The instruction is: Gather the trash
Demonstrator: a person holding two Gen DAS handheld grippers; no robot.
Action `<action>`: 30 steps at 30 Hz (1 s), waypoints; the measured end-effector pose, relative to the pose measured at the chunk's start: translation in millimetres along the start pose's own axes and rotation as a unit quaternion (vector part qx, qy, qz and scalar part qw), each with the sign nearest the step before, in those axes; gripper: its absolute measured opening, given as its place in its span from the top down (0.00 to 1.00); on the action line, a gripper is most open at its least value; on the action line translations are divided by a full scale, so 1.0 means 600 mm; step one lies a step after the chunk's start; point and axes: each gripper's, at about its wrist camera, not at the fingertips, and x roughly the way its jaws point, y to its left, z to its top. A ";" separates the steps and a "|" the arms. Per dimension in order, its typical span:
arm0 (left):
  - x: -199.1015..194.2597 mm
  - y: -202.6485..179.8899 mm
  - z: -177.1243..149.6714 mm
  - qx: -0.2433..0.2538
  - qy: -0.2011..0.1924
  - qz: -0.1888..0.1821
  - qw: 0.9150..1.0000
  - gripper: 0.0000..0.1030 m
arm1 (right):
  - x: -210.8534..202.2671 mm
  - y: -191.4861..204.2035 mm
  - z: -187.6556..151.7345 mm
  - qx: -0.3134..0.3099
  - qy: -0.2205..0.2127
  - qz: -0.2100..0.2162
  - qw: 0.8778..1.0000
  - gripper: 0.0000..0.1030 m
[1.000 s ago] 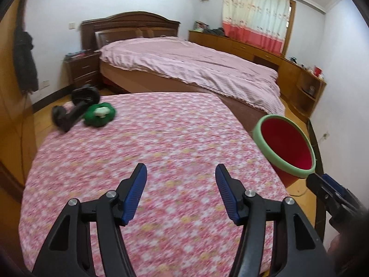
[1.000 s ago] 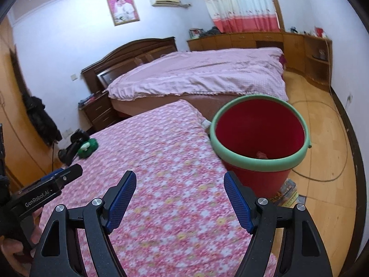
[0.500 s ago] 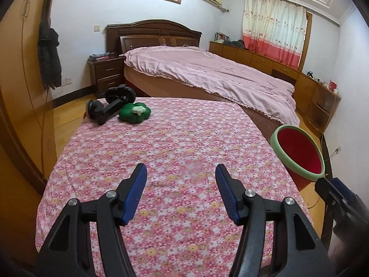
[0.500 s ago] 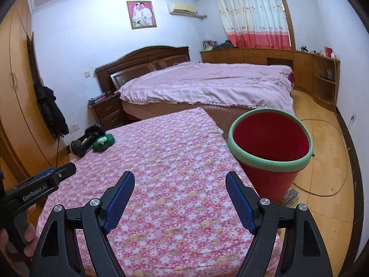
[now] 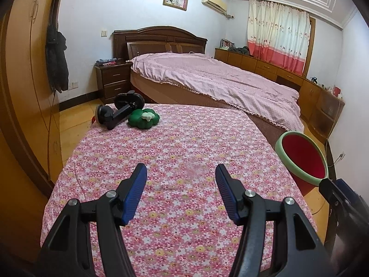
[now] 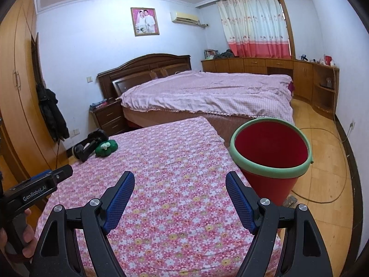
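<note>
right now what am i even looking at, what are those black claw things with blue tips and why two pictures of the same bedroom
No robot here: a person holds a hand-held two-finger gripper in each hand, and each gripper has a wide-angle camera looking along its fingers. One picture comes from the left gripper, the other from the right gripper; each also catches the other at its edge. Both stand open and hold nothing.

Below them is a table under a pink flowered cloth. At its far corner lie a black clamp-like mount and, beside it, a green flower-shaped cushion with a white centre. Beside the table stands a red bucket with a pale green rim, probably for the trash. No loose trash shows on the cloth.
</note>
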 end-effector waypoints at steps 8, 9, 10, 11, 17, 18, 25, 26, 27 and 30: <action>-0.003 -0.006 0.001 0.005 -0.004 0.002 1.000 0.40 | 0.002 -0.003 0.001 0.001 0.003 0.001 1.000 0.20; -0.003 -0.006 0.001 0.005 -0.004 0.002 1.000 0.40 | 0.002 -0.003 0.001 0.001 0.003 0.001 1.000 0.20; -0.003 -0.006 0.001 0.005 -0.004 0.002 1.000 0.40 | 0.002 -0.003 0.001 0.001 0.003 0.001 1.000 0.20; -0.004 -0.007 0.001 0.005 -0.004 0.002 1.000 0.40 | 0.002 -0.003 0.001 0.001 0.003 0.001 1.000 0.20; -0.005 -0.007 0.001 0.005 -0.005 0.003 1.000 0.40 | 0.002 -0.005 0.000 0.002 0.004 0.001 1.000 0.20; -0.005 -0.007 0.001 0.005 -0.005 0.003 1.000 0.40 | 0.002 -0.005 0.000 0.002 0.004 0.001 1.000 0.20; -0.005 -0.007 0.002 0.005 -0.004 0.003 1.000 0.40 | 0.002 -0.005 0.000 0.002 0.005 0.001 1.000 0.20; -0.005 -0.007 0.002 0.005 -0.004 0.003 1.000 0.40 | 0.003 -0.006 0.000 0.003 0.005 0.001 1.000 0.20; -0.005 -0.007 0.002 0.005 -0.004 0.003 1.000 0.40 | 0.003 -0.006 -0.001 0.003 0.005 0.001 1.000 0.20; -0.005 -0.007 0.002 0.005 -0.004 0.003 1.000 0.40 | 0.003 -0.006 -0.001 0.002 0.005 0.001 1.000 0.20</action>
